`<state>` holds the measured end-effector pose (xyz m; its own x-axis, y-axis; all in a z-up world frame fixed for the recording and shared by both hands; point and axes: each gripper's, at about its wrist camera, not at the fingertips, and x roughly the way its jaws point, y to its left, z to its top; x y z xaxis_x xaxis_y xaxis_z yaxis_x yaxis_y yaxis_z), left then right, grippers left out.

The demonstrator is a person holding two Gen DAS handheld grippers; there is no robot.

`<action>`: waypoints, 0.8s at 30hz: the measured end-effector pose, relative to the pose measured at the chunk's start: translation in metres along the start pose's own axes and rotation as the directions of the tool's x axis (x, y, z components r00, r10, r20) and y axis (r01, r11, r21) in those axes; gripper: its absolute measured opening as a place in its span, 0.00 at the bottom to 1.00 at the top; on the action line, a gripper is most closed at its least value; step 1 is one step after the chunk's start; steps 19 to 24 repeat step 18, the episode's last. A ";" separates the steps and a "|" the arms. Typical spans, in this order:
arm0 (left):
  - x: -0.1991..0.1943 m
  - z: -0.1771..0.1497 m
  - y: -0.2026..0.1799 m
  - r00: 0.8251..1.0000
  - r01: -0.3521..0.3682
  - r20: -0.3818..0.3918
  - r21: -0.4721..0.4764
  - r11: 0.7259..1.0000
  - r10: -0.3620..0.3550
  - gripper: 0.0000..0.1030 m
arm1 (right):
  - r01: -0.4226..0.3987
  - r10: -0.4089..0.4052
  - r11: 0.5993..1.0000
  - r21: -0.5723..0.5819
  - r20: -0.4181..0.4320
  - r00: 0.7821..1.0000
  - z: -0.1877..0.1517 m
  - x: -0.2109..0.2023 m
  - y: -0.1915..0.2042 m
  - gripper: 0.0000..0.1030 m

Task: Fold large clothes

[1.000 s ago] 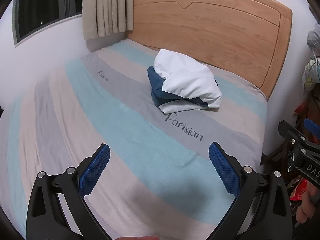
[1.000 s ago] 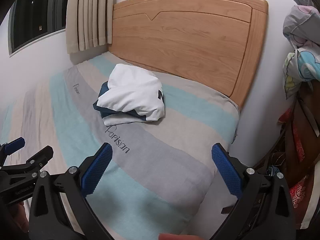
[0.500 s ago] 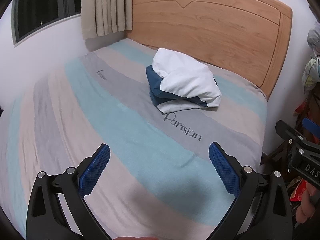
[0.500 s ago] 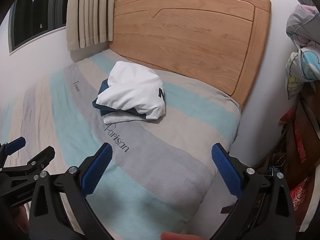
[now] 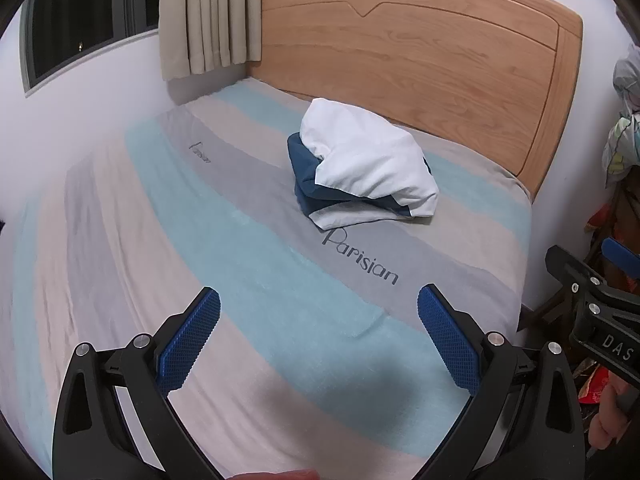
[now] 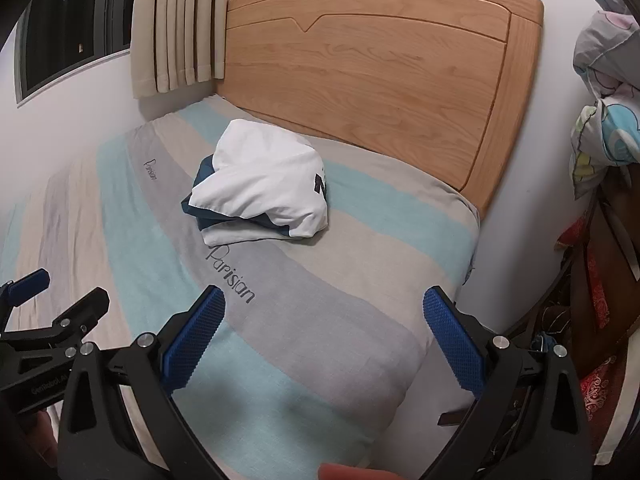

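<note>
A white and navy garment lies bundled on the striped bed near the wooden headboard; it also shows in the right wrist view. My left gripper is open and empty, held above the bed well short of the garment. My right gripper is open and empty, over the bed's right side. The right gripper shows at the right edge of the left wrist view; the left gripper shows at the left edge of the right wrist view.
A wooden headboard stands behind the bed. A window and beige curtain are on the left wall. Hanging clothes and clutter crowd the right side beyond the bed edge.
Both grippers drifted slightly; the garment sits a touch lower and nearer in both views. Jaws stayed open.
</note>
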<state>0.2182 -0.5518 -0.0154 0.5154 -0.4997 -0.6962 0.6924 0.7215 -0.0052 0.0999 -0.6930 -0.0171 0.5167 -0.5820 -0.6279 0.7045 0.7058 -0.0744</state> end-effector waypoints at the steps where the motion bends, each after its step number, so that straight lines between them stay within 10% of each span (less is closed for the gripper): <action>1: 0.000 0.001 -0.001 1.000 -0.002 0.002 0.003 1.000 0.002 0.94 | -0.002 0.002 1.000 0.002 -0.001 1.000 0.000 0.000 -0.001 0.93; 24: -0.007 -0.004 -0.005 1.000 0.008 0.020 0.006 1.000 -0.008 0.94 | -0.001 0.001 1.000 0.001 -0.004 1.000 -0.002 0.000 -0.002 0.93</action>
